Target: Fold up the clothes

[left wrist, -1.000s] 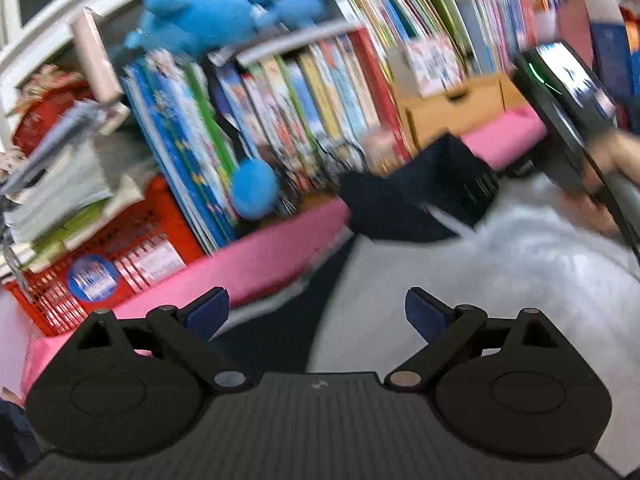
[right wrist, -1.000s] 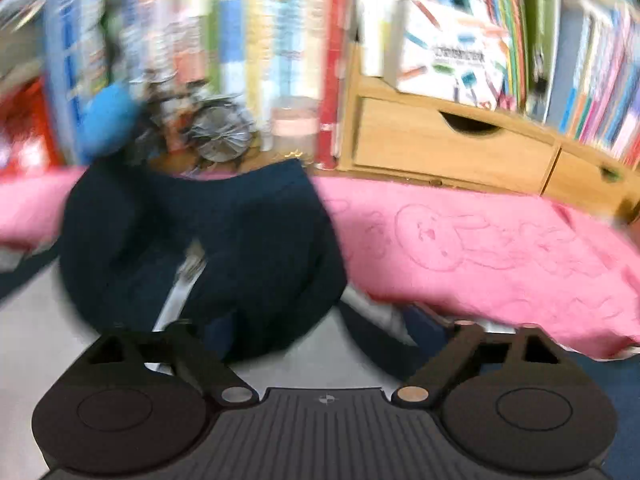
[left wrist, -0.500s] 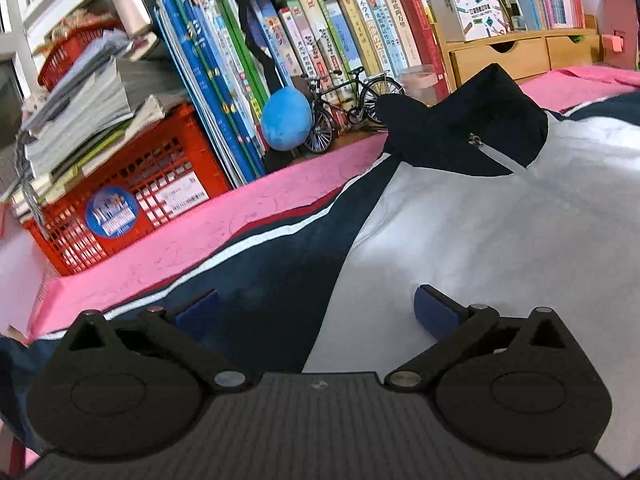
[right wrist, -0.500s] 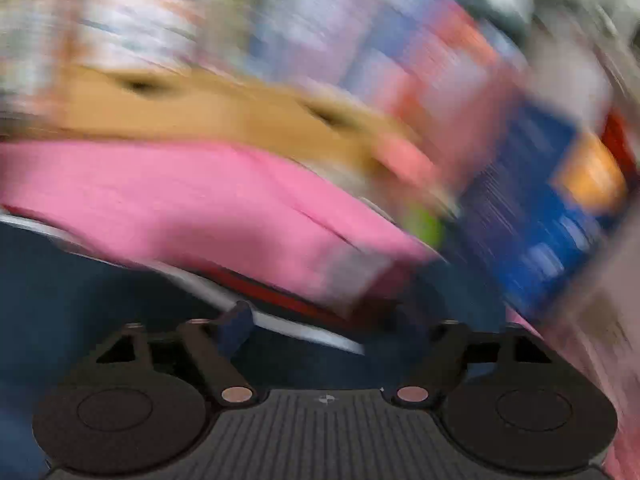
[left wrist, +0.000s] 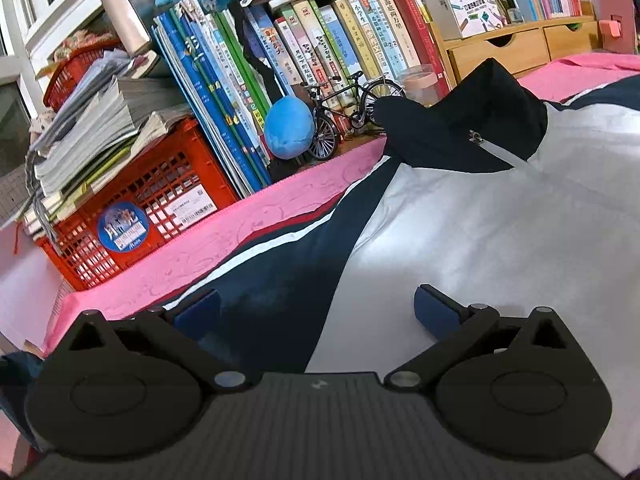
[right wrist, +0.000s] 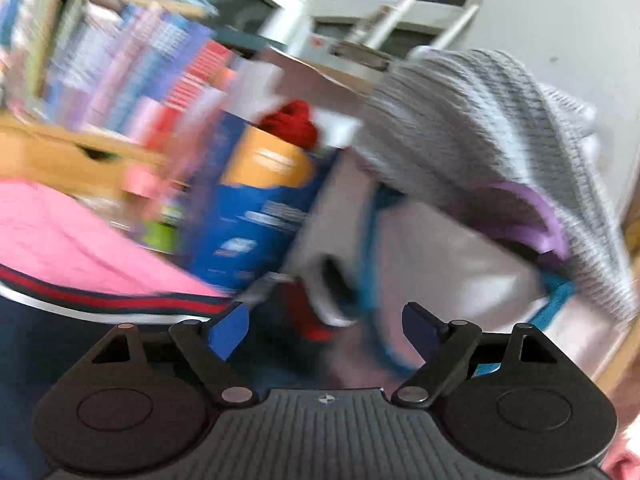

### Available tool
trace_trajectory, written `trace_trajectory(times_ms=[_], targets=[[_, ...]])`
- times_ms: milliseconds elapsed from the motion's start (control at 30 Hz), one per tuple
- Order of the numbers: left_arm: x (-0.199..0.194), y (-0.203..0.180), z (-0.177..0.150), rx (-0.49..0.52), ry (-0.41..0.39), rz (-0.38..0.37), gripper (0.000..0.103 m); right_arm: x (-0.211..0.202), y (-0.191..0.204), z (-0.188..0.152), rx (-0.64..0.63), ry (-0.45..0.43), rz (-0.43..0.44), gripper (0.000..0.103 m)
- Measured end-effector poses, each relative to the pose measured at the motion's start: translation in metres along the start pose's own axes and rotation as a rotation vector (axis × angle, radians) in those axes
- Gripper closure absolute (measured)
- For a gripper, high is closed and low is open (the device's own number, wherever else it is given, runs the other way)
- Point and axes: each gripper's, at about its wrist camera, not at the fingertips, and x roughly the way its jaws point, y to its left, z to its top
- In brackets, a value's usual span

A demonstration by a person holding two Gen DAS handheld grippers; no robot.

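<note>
A navy and white zip jacket (left wrist: 460, 224) lies spread on the pink cloth (left wrist: 224, 236), its dark collar (left wrist: 472, 128) raised toward the books. My left gripper (left wrist: 316, 312) hovers low over the seam where the navy sleeve meets the white body, jaws wide open, nothing between the pads. In the blurred right wrist view, my right gripper (right wrist: 324, 330) is past the jacket's striped sleeve (right wrist: 92, 300) at the cloth's end; its jaws are opening and hold nothing.
Books (left wrist: 320, 52), a red crate (left wrist: 132, 208) with papers, a model bicycle (left wrist: 348, 112), a blue plush ball (left wrist: 288, 126) and wooden drawers (left wrist: 504, 50) line the back. To the right are a blue carton (right wrist: 256, 216) and a grey knitted garment (right wrist: 488, 120) over a pale bag.
The jacket settled flat with its collar at the back. My right gripper swung fast to the right, from the collar to the sleeve end and the clutter beyond. The left gripper barely shifted.
</note>
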Motion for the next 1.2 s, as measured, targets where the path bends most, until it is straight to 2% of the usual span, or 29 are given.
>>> trace_trajectory(times_ms=[133,267,367,400,433,500,533,600,633,700,767,833,867,900,967,1033,1067,1100,1133,1200], targets=[[-0.001,-0.003,0.000,0.023,-0.006,0.016,0.000,-0.031,0.021,0.001,0.087,0.045,0.457,0.019],[-0.001,-0.002,0.001,0.021,-0.005,0.013,0.000,-0.055,0.073,0.000,0.047,0.112,0.806,0.019],[0.000,0.001,0.001,0.008,0.000,0.000,0.000,-0.060,0.104,-0.009,-0.089,0.165,0.814,0.018],[0.000,0.002,0.001,0.006,0.001,-0.008,0.000,-0.052,0.105,-0.012,-0.125,0.169,0.701,0.018],[0.000,0.004,0.002,0.014,0.001,-0.015,0.000,-0.043,0.107,-0.015,-0.159,0.173,0.587,0.005],[0.002,0.003,0.007,0.061,0.010,0.026,0.000,-0.038,0.107,-0.011,-0.227,0.146,0.386,0.011],[0.002,0.002,0.010,0.088,0.013,0.062,0.000,-0.040,0.106,-0.004,-0.261,0.120,0.296,0.020],[0.000,0.000,0.021,0.125,-0.037,0.122,0.000,-0.045,0.104,0.008,-0.320,0.066,0.138,0.020],[-0.001,0.001,0.028,0.115,-0.058,0.101,0.000,-0.056,0.104,0.018,-0.310,0.028,0.211,0.017],[0.000,0.004,0.043,0.075,-0.075,0.036,0.000,-0.076,0.115,0.036,-0.272,0.016,0.413,0.014],[0.007,0.008,0.057,0.011,-0.060,-0.050,0.000,-0.086,0.143,0.051,-0.232,0.069,0.654,0.014],[0.021,0.002,0.066,-0.034,-0.009,-0.137,0.000,-0.094,0.181,0.062,-0.205,0.132,0.880,0.016],[0.027,-0.004,0.068,-0.035,0.017,-0.173,0.000,-0.096,0.203,0.068,-0.213,0.158,0.944,0.016],[0.034,-0.009,0.067,-0.018,0.038,-0.174,0.000,-0.099,0.224,0.074,-0.223,0.181,1.003,0.017],[0.046,-0.020,0.065,0.013,0.075,-0.174,0.000,-0.109,0.265,0.076,-0.278,0.195,1.053,0.017],[0.055,-0.020,0.061,0.019,0.062,-0.144,0.000,-0.106,0.304,0.074,-0.358,0.206,1.018,0.017],[0.060,-0.020,0.059,0.017,0.057,-0.131,0.000,-0.104,0.321,0.074,-0.388,0.210,1.004,0.013],[0.065,-0.016,0.057,-0.011,0.062,-0.126,0.000,-0.101,0.325,0.074,-0.362,0.203,1.009,0.011],[0.072,-0.011,0.057,-0.043,0.067,-0.115,0.000,-0.097,0.329,0.075,-0.334,0.201,1.016,0.003],[0.086,-0.001,0.054,-0.101,0.068,-0.107,0.000,-0.075,0.336,0.079,-0.267,0.251,1.041,0.000]])
